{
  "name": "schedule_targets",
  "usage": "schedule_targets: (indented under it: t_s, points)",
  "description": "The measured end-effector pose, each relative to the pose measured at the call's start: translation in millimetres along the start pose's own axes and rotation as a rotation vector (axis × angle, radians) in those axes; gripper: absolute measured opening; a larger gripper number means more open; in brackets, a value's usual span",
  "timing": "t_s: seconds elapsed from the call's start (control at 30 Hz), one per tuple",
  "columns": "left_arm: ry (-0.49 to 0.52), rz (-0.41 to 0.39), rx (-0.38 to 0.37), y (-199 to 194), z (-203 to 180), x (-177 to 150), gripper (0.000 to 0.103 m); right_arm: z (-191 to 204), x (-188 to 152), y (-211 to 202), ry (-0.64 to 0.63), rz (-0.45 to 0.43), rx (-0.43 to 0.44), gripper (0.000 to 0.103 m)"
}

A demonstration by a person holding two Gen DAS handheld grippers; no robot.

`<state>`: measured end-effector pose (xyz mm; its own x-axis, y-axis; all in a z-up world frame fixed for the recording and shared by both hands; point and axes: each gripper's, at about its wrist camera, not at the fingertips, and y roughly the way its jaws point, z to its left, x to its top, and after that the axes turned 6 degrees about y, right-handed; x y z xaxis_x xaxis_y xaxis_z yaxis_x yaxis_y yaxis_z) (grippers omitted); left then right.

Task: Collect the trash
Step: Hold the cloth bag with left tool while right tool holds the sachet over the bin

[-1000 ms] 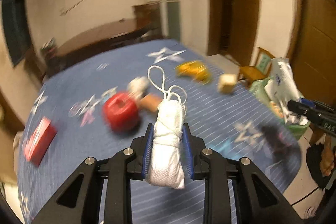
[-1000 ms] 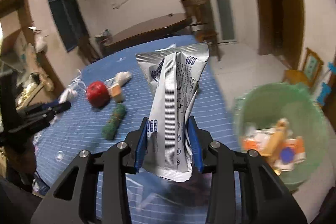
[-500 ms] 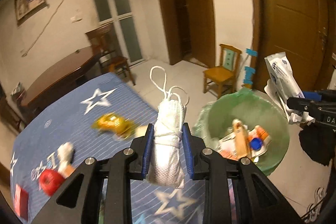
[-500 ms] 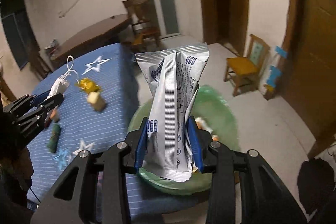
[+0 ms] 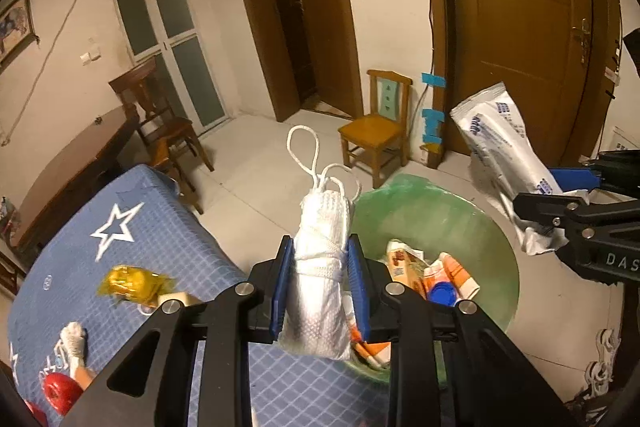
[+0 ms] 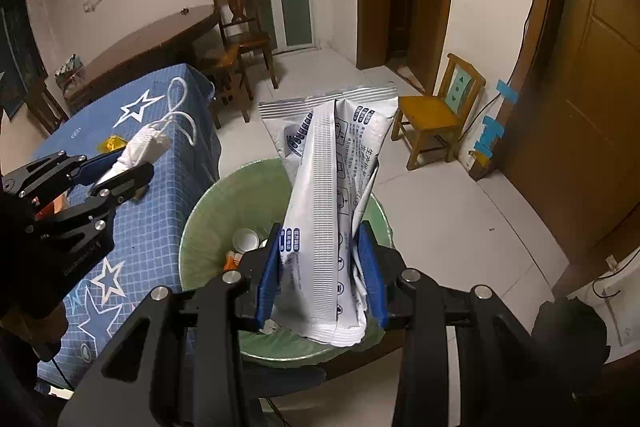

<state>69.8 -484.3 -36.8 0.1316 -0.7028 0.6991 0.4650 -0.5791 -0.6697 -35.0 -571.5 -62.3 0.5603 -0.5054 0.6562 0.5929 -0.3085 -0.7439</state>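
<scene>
Left gripper clamps rolled white face mask, ear loops up. Green-lined trash bin just beyond, holding wrappers. Right gripper at right pinches silver packet. Blue star tablecloth left.

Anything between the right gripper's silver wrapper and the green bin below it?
Nothing. In the right wrist view the silver wrapper hangs over the green bin with only open air between.
</scene>
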Motion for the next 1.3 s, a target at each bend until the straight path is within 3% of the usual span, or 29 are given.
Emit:
schedule_targets:
  t_s: [1.13,1.3]
  points:
    - [0.012,0.034,0.006,27.9,-2.2,-11.0,0.028,-4.7,9.8,28.0,-0.014,0.071,0.030,0.036]
    - [0.017,0.035,0.002,28.6,-2.3,-11.9,0.029,-3.4,9.9,32.2,-0.027,0.067,0.024,0.043]
